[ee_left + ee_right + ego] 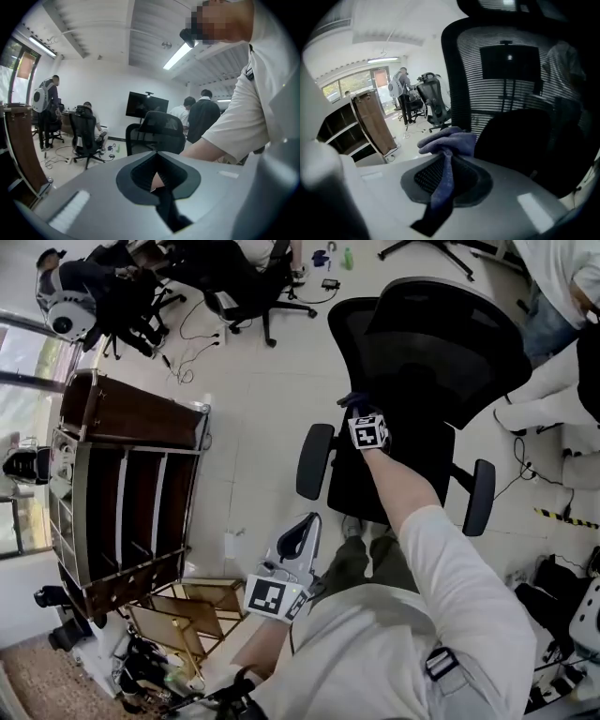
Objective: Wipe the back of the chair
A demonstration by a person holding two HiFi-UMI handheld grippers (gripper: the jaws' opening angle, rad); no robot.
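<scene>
Black mesh office chair [427, 352] with a tall curved backrest stands on the pale tiled floor [253, 399] just ahead of us, one padded armrest out to each side. Our right gripper [356, 407] reaches forward on a bare forearm and sits at the left edge of the backrest, above the left armrest. Its jaws are clamped on a crumpled blue-violet cloth [449, 139]. The cloth bunches out past the tips and trails back through the slot between them. In the right gripper view the bunch lies right at the striped mesh, though we cannot tell whether it presses on it. Our left gripper [298, 542] hangs low beside our body, well apart from the chair, its jaws closed together with nothing held between them. A brown wooden shelf unit [122, 493] stands off to our left, near other office chairs at the far side of the room
</scene>
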